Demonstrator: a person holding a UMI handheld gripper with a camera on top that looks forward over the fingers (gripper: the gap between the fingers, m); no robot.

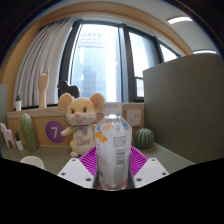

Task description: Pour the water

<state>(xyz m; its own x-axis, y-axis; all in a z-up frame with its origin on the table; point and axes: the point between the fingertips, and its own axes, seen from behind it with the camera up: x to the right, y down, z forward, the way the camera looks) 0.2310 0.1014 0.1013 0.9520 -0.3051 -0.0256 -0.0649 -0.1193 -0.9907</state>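
Your gripper (113,172) has its two fingers closed in on a clear plastic bottle (113,150), and the purple pads (88,160) sit tight against the bottle's sides with no gap you can see, so the bottle is clamped between them. The bottle stands upright, its pale cap (112,119) at 12 o'clock from the fingers, and a printed label wraps its lower body. Whether there is water inside cannot be told. Just behind the bottle, at about 11 o'clock from it, a stuffed mouse toy (79,117) with big round ears sits facing you. At 9 o'clock from the toy is a purple round sign (55,130) bearing a white number 7, and further out at 9 o'clock stands a tall green cactus ornament (28,131). At 3 o'clock from the bottle's cap is a small round green cactus (145,137). A white cup rim (32,161) shows at 9 o'clock from the fingers. Beyond all this, tall windows (100,62) with pale curtains (47,65) fill the back wall.
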